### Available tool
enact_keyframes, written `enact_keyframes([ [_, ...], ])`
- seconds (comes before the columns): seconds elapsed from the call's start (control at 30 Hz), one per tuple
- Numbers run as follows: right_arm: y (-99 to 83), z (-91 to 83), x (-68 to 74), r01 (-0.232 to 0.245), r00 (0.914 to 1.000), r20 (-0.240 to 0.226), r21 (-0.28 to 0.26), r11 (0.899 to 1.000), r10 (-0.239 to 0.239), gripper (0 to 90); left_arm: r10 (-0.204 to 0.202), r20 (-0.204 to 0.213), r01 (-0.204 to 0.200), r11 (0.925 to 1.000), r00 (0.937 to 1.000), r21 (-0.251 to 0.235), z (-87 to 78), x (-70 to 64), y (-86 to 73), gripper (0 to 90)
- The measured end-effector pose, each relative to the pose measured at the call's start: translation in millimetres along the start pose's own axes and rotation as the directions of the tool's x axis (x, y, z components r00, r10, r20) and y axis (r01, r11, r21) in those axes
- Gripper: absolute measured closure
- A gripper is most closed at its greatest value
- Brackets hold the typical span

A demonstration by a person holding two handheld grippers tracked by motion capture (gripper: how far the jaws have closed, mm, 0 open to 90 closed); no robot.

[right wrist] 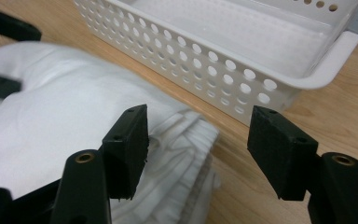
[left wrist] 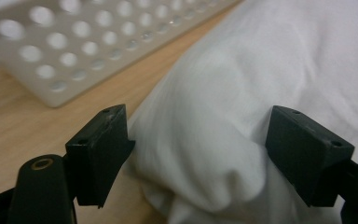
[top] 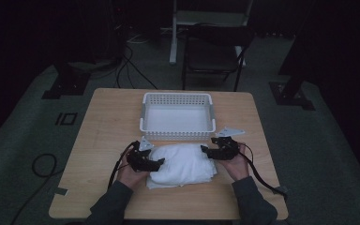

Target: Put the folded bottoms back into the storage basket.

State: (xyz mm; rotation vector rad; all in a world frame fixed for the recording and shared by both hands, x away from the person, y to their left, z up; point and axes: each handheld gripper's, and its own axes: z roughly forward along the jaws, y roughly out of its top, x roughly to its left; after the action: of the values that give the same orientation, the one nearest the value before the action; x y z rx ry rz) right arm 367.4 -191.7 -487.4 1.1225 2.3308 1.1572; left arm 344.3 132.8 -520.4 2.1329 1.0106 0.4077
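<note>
The folded white cloth (top: 183, 165) lies on the table (top: 103, 126), just before the basket (top: 177, 116). The left gripper (left wrist: 196, 154) and right gripper (right wrist: 198, 144) both gape wide at its ends (nothing pinched). It looks soft and floppy, so grab thick folded edges.

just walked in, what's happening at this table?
A person holds a gripper in each hand at either end of a folded white cloth lying on the wooden table. The left gripper is open with a bulge of cloth between its fingers. The right gripper is open at the cloth's stacked edge, not gripping it. A white perforated basket sits empty just behind the cloth.
</note>
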Motion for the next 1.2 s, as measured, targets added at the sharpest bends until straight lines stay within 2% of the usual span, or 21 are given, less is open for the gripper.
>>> enact_keyframes([
  [0.1,-1.1,-0.1,1.5,-0.002,1.0,-0.003,0.003,1.0,0.002,37.7,-0.02,-0.021,0.02,0.9998,0.9996,-0.005,3.1,5.8,3.1,21.5],
  [0.2,-2.2,-0.1,2.8,-0.005,1.0,-0.008,0.001,1.0,0.005,37.7,-0.039,-0.021,0.039,0.9991,0.999,-0.015,2.4,9.5,4.9,21.5],
  [0.37,-3.1,-2.6,5.4,-0.01,0.9999,-0.014,-0.006,1.0,0.01,36.6,-0.052,-0.035,0.049,0.9965,0.998,-0.068,-13.4,10.7,9.5,22.8],
  [0.5,-4.0,-2.7,8.3,-0.03,0.9988,-0.039,-0.013,0.999,0.029,35.2,-0.082,0.001,0.081,0.9911,0.9967,-0.105,-22.9,13.1,15.1,22.8],
  [0.57,-5.1,-1.6,10.0,-0.036,0.9982,-0.049,-0.002,0.999,0.035,35.3,-0.084,0.006,0.084,0.9902,0.9964,-0.111,-24.7,12.6,16.5,22.8],
  [0.63,-6.5,-0.3,12.2,-0.041,0.9974,-0.059,0.017,0.999,0.041,33.9,-0.082,0.017,0.083,0.991,0.9965,-0.105,-24.9,11.7,16.4,22.6],
  [0.77,-9.8,1.6,16.3,-0.049,0.9978,-0.044,0.026,0.998,0.05,27.2,-0.079,0.027,0.081,0.9929,0.9965,-0.086,-22.6,11.0,11.8,17.8],
  [0.93,-16.6,7.5,20.9,-0.049,0.9981,-0.034,0.058,0.997,0.051,19.0,-0.103,0.043,0.105,0.9928,0.9937,-0.056,-20.6,11.4,0.5,17.3],
  [1.03,-20.6,11.8,22.1,-0.062,0.9976,-0.025,0.082,0.995,0.064,14.7,-0.091,0.019,0.091,0.9954,0.9957,-0.03,-16.5,9.1,-6.9,16.5],
  [1.1,-23.1,14.0,21.7,-0.066,0.9973,-0.026,0.093,0.993,0.068,13.8,-0.082,0.021,0.083,0.9965,0.9964,-0.013,-13.5,7.4,-10.5,16.2],
  [1.2,-27.4,18.3,18.4,-0.106,0.9926,-0.045,0.121,0.987,0.113,11.6,-0.087,0.03,0.087,0.9962,0.9957,-0.001,-10.3,6.6,-13.6,16.2],
])
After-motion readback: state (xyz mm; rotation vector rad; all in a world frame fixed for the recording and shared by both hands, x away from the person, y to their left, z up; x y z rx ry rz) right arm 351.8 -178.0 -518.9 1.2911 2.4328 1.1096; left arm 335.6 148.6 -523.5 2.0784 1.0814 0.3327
